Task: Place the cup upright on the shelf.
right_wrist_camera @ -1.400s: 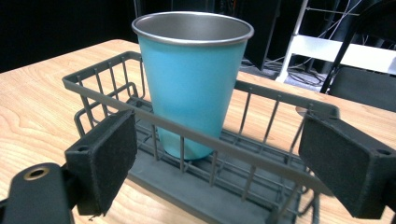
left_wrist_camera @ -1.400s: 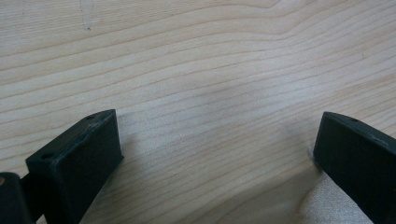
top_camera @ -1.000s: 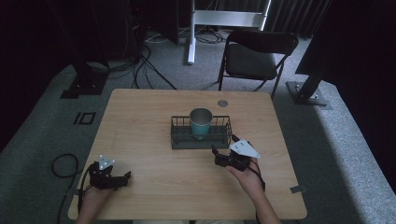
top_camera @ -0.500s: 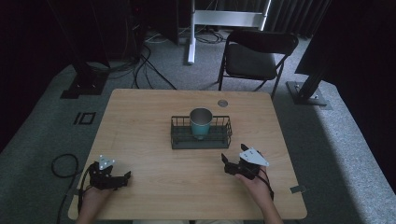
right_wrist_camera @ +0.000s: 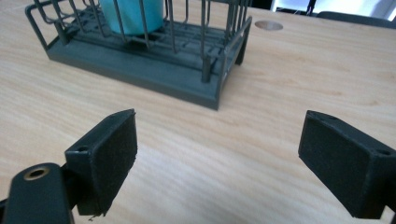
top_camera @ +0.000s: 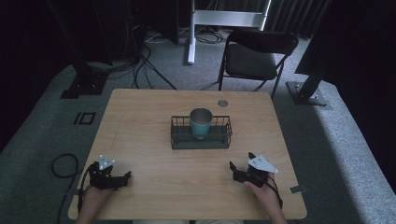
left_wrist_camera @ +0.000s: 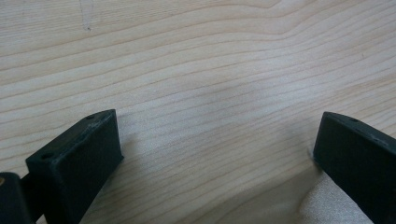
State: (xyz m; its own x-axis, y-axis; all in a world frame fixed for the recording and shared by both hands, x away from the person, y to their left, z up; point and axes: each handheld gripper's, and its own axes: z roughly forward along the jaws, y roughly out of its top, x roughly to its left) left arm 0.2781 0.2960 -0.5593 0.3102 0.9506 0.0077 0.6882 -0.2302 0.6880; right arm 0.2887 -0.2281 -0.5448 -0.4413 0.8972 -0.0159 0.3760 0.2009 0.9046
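Both grippers released, resting on pale wood-grain surface (top_camera: 154, 126).
Teal cylindrical cup (top_camera: 201, 123) upright in dark wire rack (top_camera: 177, 139); nothing between it and right gripper (top_camera: 239, 170); left gripper (top_camera: 122, 178) well apart.

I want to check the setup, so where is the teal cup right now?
In the high view the teal cup stands upright inside the dark wire rack at the middle of the table, toward the rack's left half, ahead of both grippers.
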